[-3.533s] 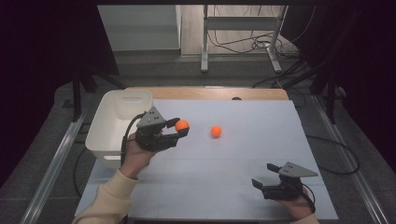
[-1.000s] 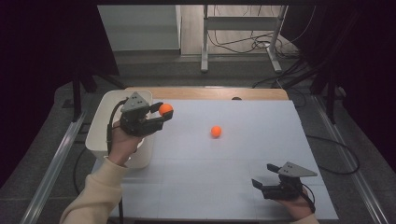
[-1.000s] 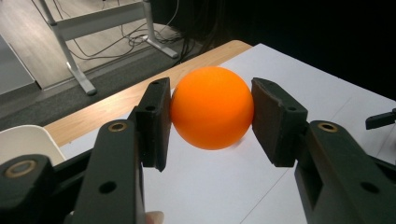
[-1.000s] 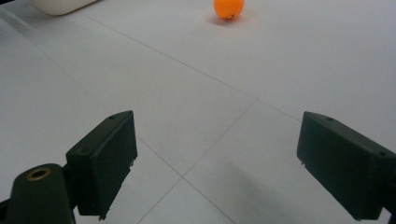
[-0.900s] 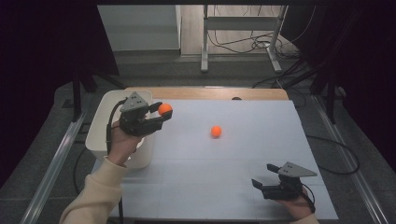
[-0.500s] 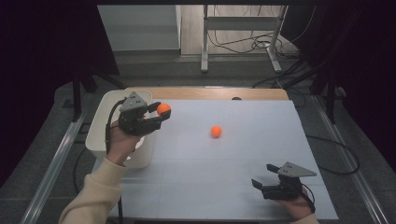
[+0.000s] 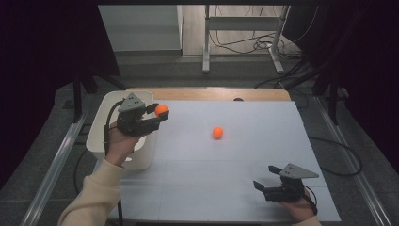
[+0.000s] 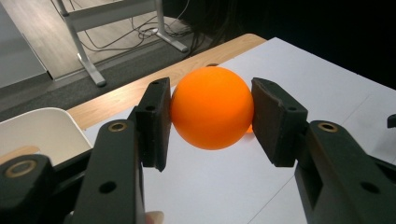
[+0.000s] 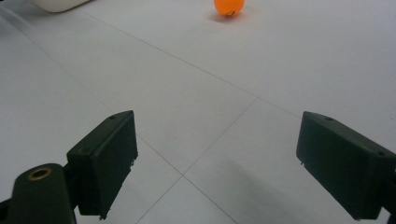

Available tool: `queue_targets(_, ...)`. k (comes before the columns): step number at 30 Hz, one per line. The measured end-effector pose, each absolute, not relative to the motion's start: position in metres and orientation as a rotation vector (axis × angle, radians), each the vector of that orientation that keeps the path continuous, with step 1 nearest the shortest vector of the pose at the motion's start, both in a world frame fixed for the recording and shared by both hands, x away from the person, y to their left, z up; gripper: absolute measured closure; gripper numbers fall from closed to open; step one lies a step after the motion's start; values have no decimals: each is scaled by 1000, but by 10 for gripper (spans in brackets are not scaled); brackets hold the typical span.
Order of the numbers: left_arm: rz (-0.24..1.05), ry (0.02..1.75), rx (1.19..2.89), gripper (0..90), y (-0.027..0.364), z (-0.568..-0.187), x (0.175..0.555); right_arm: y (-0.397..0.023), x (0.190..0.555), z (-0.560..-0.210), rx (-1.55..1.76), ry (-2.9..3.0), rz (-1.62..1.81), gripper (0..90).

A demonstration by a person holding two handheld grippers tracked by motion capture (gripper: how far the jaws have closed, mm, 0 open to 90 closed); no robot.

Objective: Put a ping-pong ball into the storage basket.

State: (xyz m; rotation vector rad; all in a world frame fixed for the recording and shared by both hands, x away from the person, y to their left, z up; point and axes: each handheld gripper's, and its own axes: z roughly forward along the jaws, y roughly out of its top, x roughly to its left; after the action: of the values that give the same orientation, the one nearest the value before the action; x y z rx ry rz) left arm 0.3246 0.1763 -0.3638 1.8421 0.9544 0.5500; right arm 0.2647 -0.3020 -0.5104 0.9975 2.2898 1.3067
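Jaws of the left gripper [image 7: 157, 117] are clamped on an orange ball [image 8: 212, 107], one black pad pressed against each side of it. In the high view this held ball [image 7: 161, 110] sits raised at the near-right edge of a white bin [image 7: 101, 126], which stands at the left end of the white table [image 7: 226, 179]; whether the ball hangs over the bin's rim or just beside it over the table is hard to tell from that angle. The person's left hand [image 7: 121, 145] grips the tool from below, a cream sleeve [image 7: 91, 197] running down to the bottom edge.

A second orange ball [image 7: 217, 132] lies loose on the tabletop near its middle, well apart from both tools. The right gripper view shows that same ball [image 9: 229, 7] far ahead on the white surface, with a corner of the bin [image 9: 58, 4] at the top left.

The right gripper [image 7: 259, 187] rests low at the near right of the table, its jaws spread wide with nothing between them.
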Motion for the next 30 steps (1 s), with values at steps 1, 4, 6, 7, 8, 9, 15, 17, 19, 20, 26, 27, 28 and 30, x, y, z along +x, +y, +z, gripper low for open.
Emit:
queue_targets(1,549,954,1843,500,176,-364,325,-302,265,-510,997,2290,1306,129)
queue_targets(4,550,953,1847,500,175,-365,325,-302,265,-511,997,2295,1298,129)
queue_targets(6,552,954,1847,500,175,-365,326,-302,265,-511,995,2294,1306,128)
queue_targets(7,553,954,1847,500,175,-365,326,-302,265,-510,994,2293,1310,127)
queue_targets(8,555,954,1848,500,175,-365,326,-302,265,-510,992,2293,1312,127)
queue_targets(9,557,954,1848,500,176,-365,326,-302,265,-510,992,2293,1311,127)
queue_targets(15,557,966,1846,500,179,-367,327,-302,265,-511,993,2295,1309,127)
queue_targets(17,555,969,1845,499,179,-367,327,-302,265,-511,995,2295,1308,127)
queue_targets(19,555,970,1844,499,180,-367,327,-302,265,-511,994,2296,1304,127)
queue_targets(20,555,971,1841,498,180,-367,327,-302,265,-511,992,2298,1305,127)
queue_targets(26,549,967,1848,492,178,-369,327,-302,265,-511,990,2298,1302,126)
queue_targets(27,548,967,1847,493,178,-369,328,-302,265,-511,989,2298,1301,126)
queue_targets(28,546,967,1845,493,178,-369,328,-302,265,-511,990,2299,1300,126)
queue_targets(30,547,966,1847,494,178,-369,328,-302,265,-511,990,2299,1300,126)
